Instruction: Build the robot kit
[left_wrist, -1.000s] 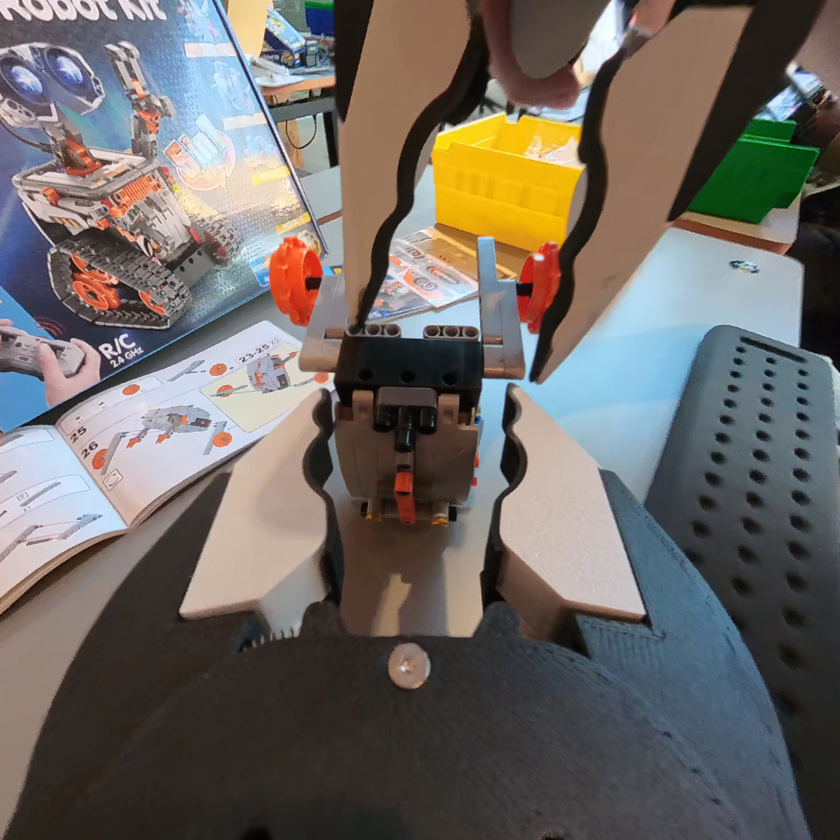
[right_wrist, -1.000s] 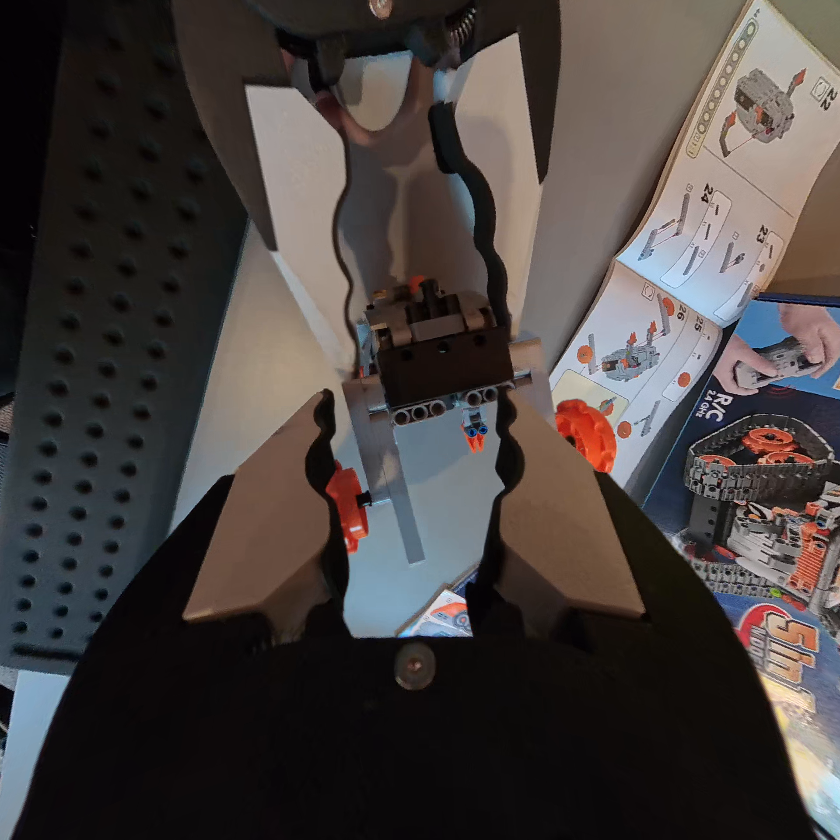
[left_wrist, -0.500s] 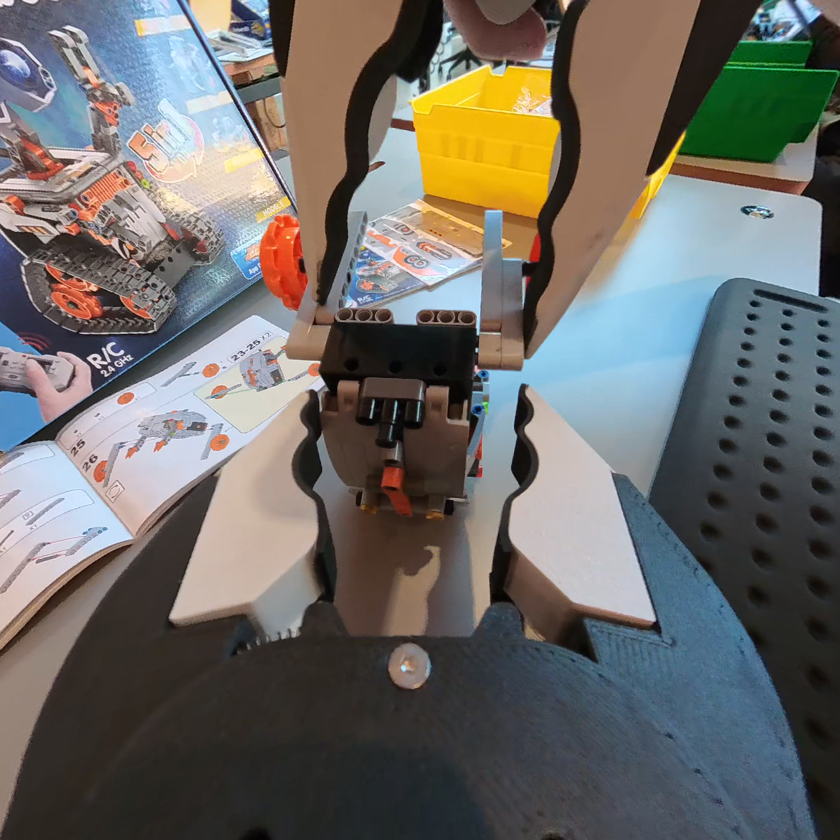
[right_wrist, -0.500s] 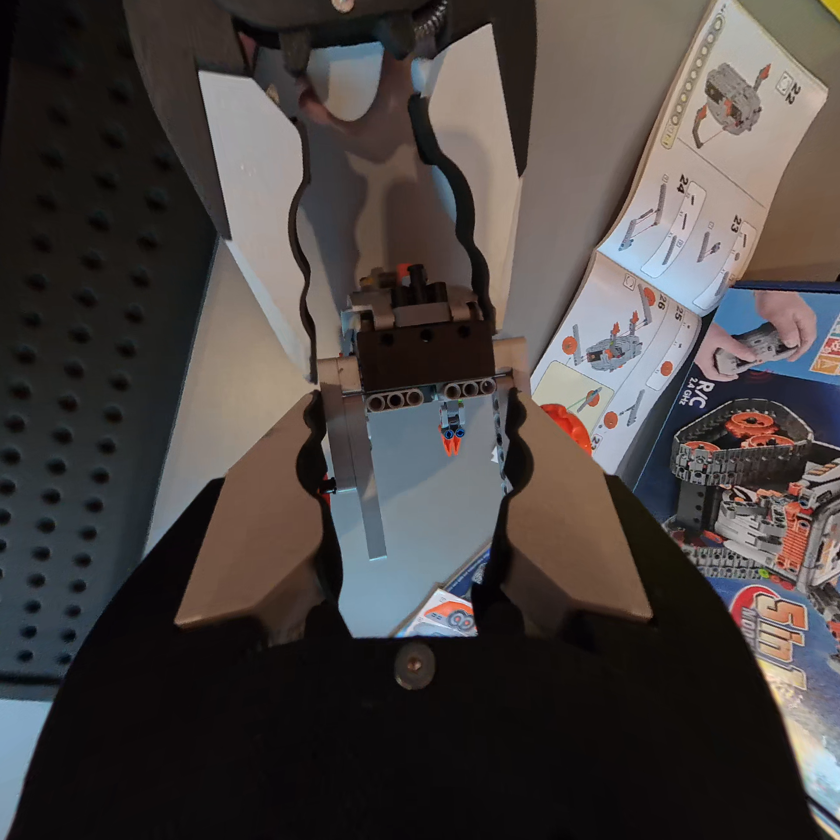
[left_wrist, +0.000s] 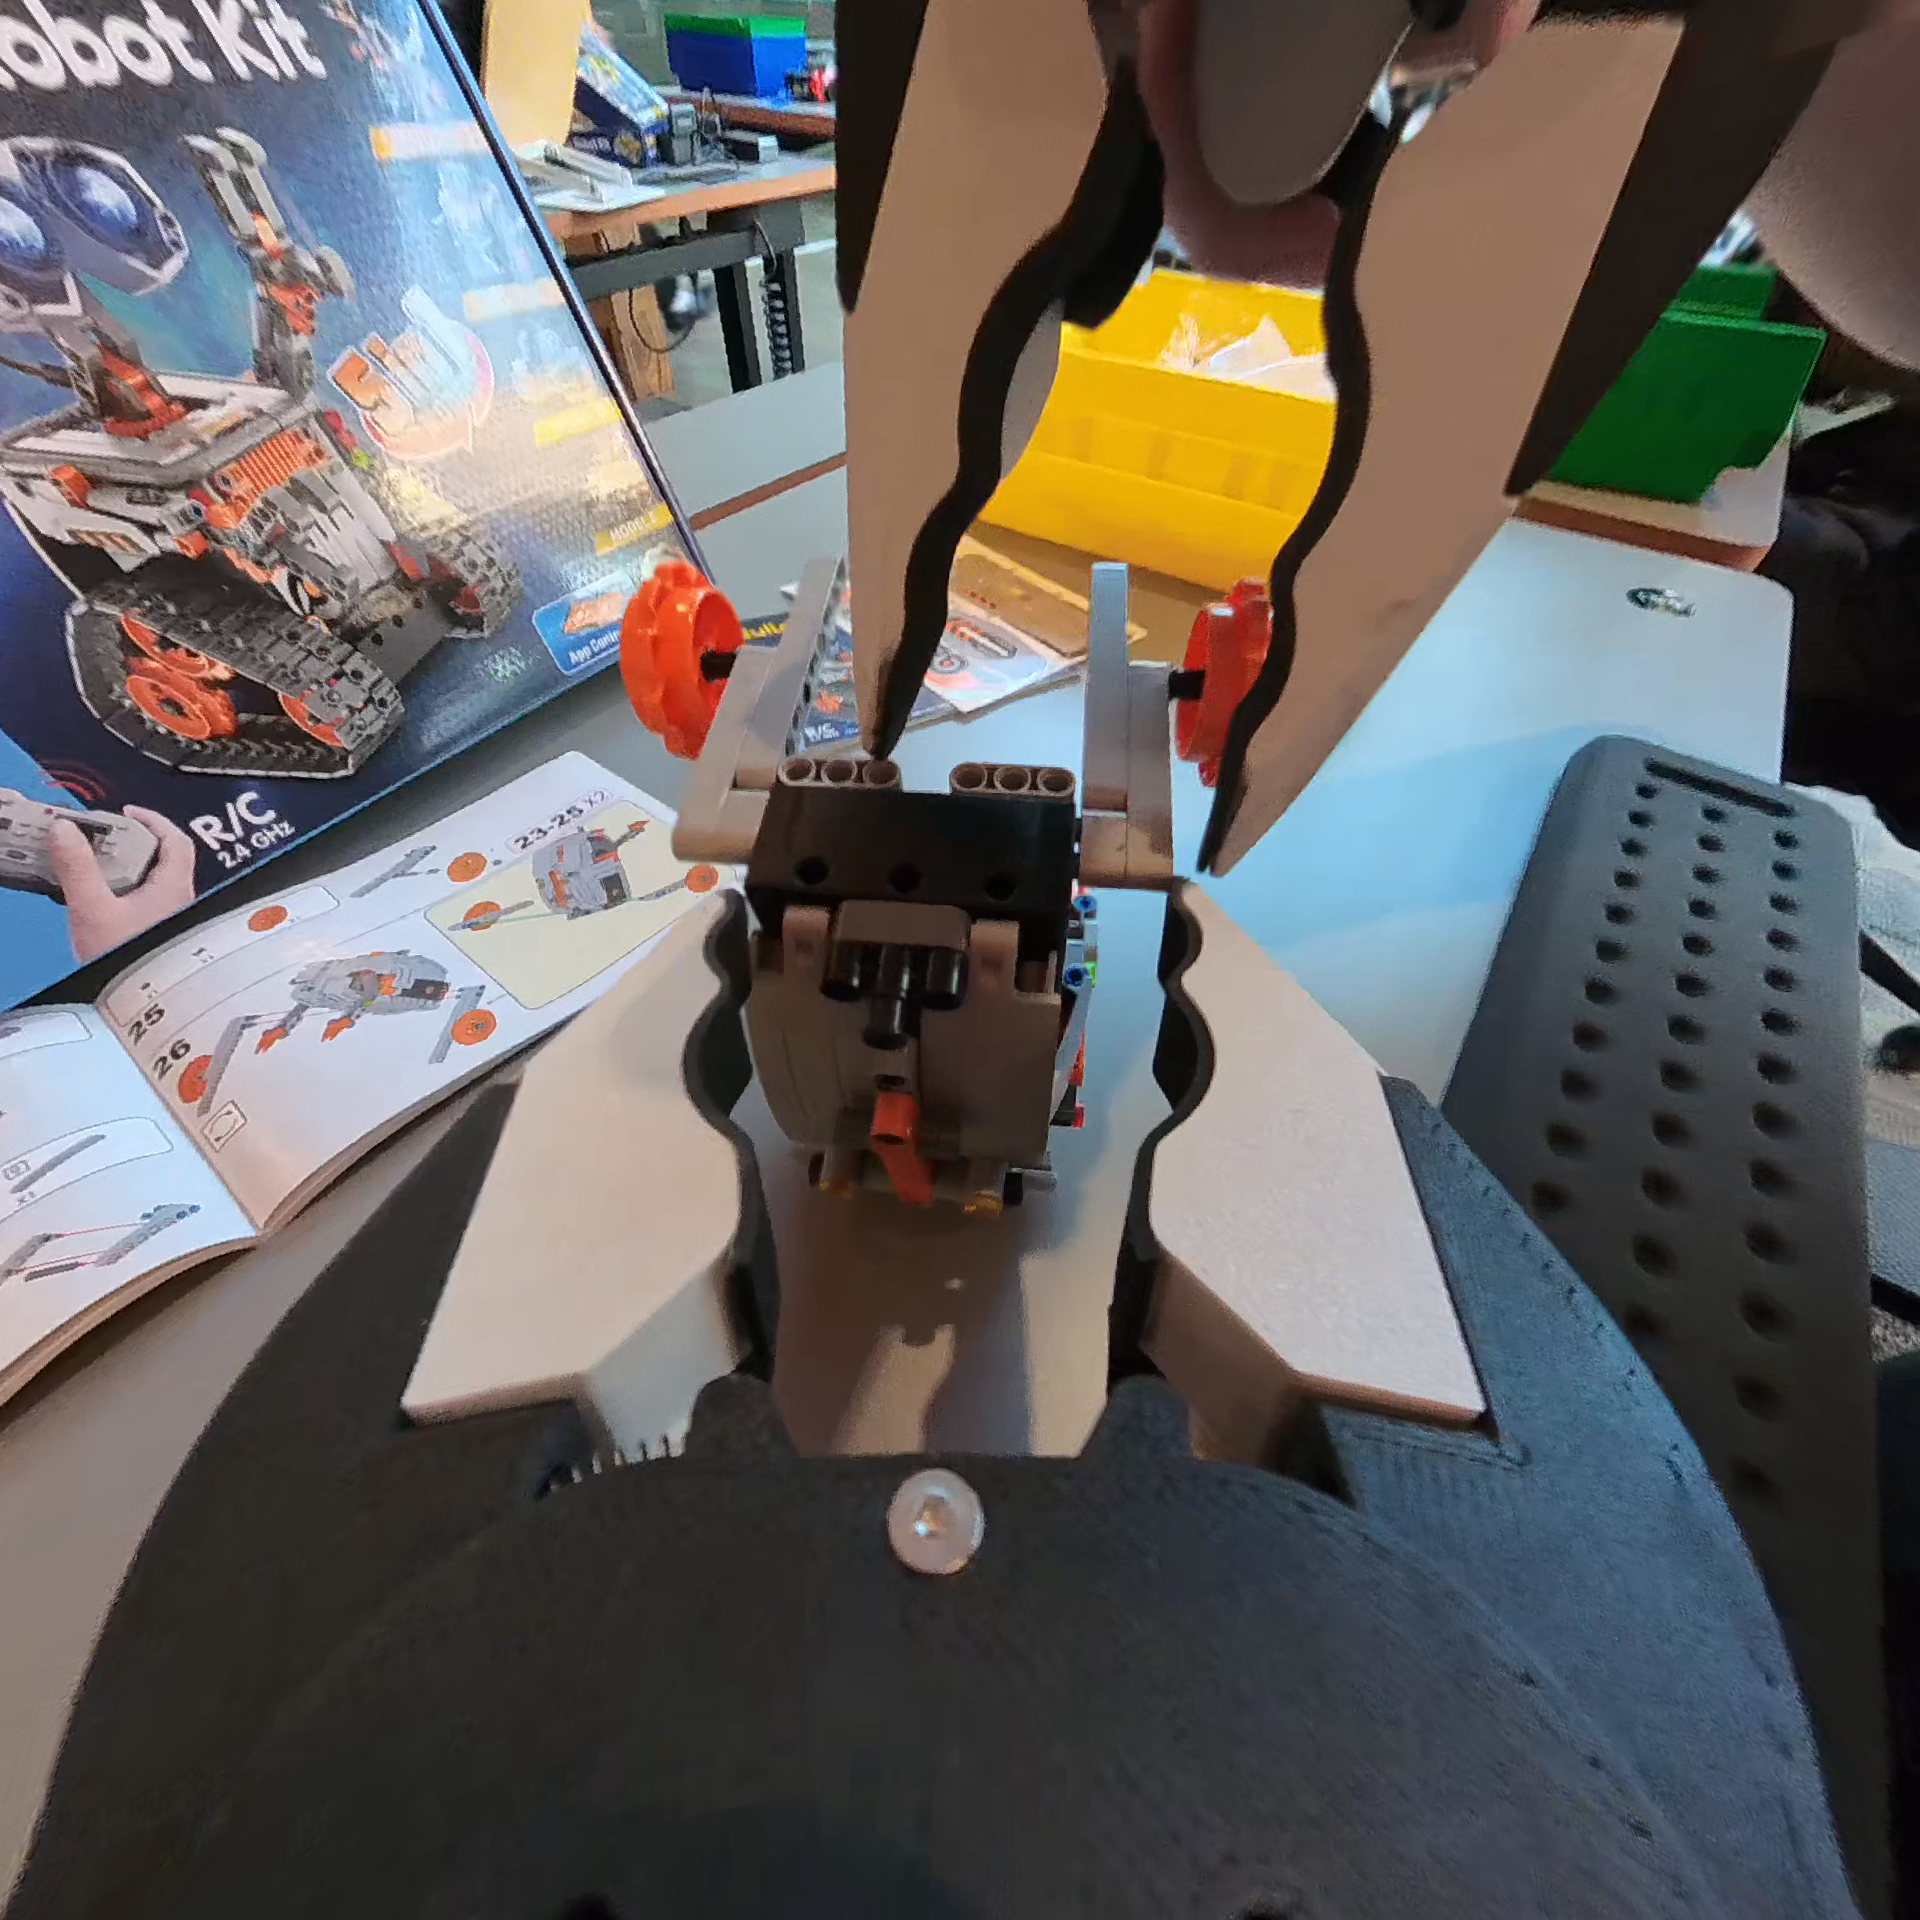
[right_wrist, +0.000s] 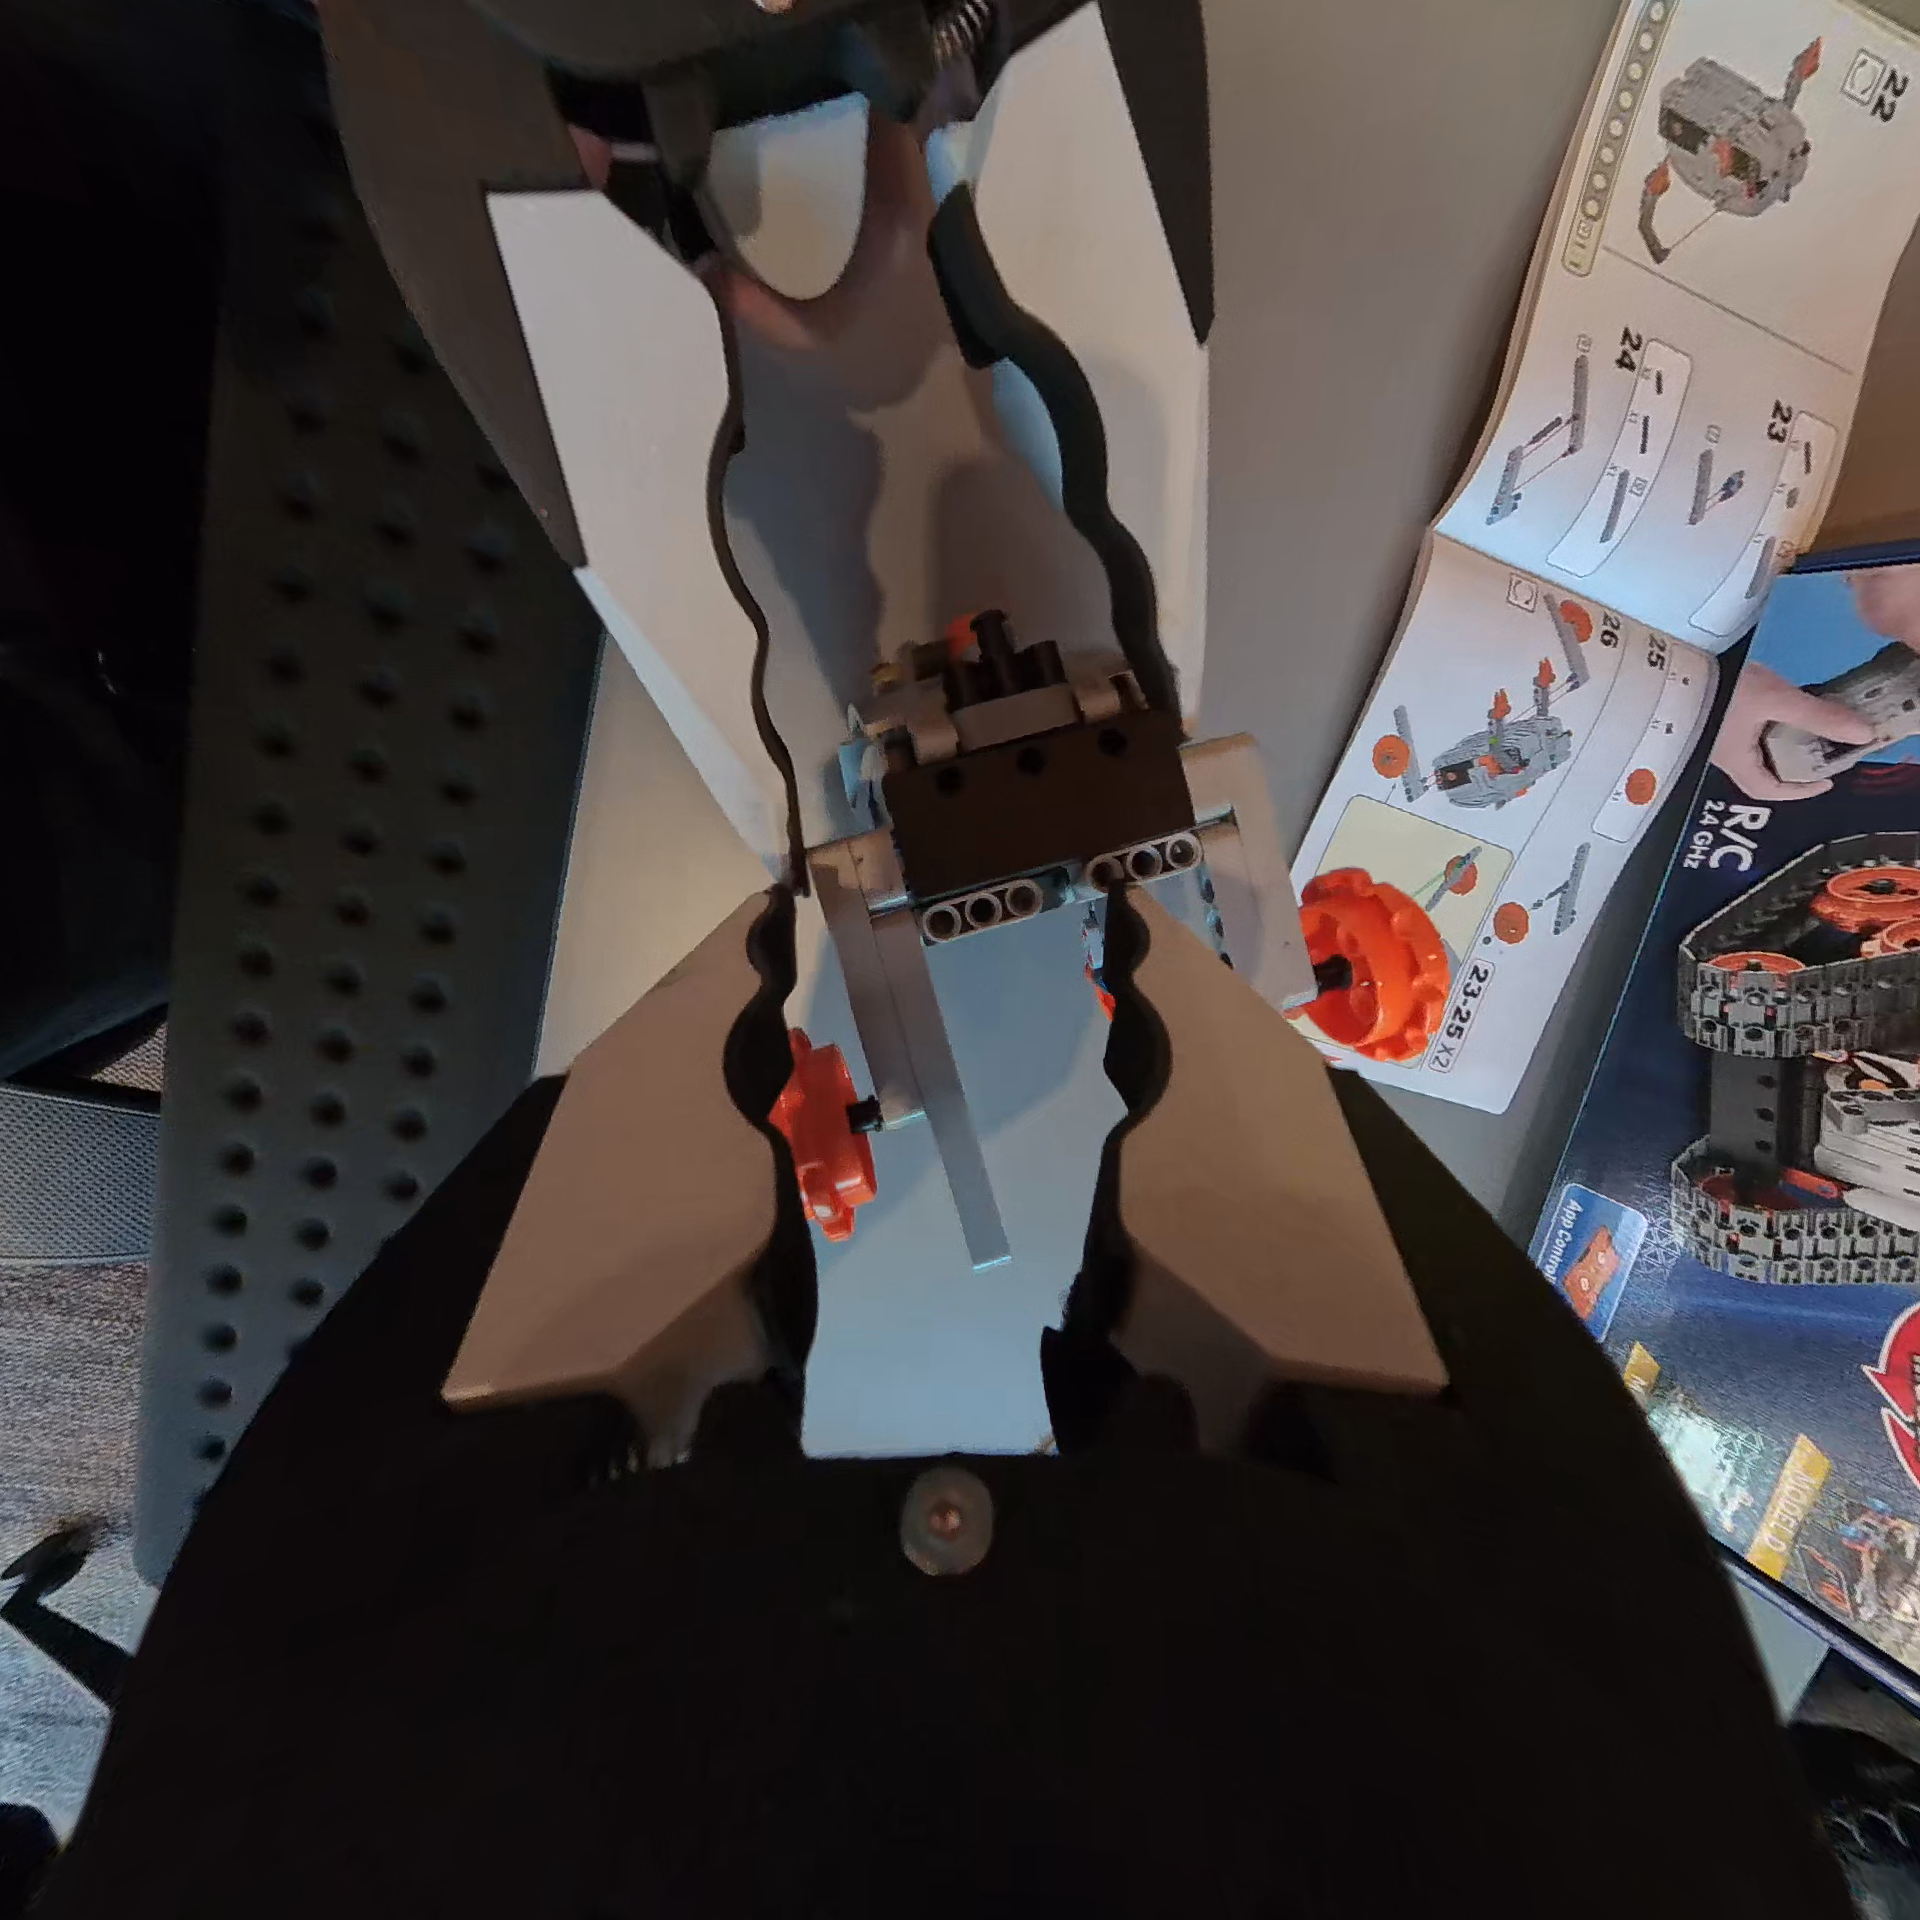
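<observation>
Brick-built model (left_wrist: 914, 935), black and grey with two long grey beams reaching away at 12 o'clock, stands on the pale table (left_wrist: 1507, 707) at the centre of the left wrist view. Each beam carries an orange hub: one at 11 o'clock (left_wrist: 675, 665), the other at 1 o'clock (left_wrist: 1226, 665).

The left gripper (left_wrist: 956, 904) straddles the model's body, released. Its 9 o'clock finger lies against or just beside the body, and a strip of table shows between the 3 o'clock finger and the body, so nothing is clamped.

The right gripper (right_wrist: 945, 914) comes in from the opposite side, at 12 o'clock in the left wrist view, and is also spread wide. One fingertip (left_wrist: 883, 743) touches the row of grey pin holes on the model's top edge. The other hangs just outside the beam on the far side, beside the hub.

An open instruction booklet (left_wrist: 312, 1018) lies at 9 o'clock, with the blue kit box (left_wrist: 260, 416) propped behind it at 10 o'clock. A yellow bin (left_wrist: 1174, 447) sits at 12 o'clock, a green bin (left_wrist: 1683, 405) at 2 o'clock, and a dark perforated panel (left_wrist: 1683, 1039) at 3 o'clock.
</observation>
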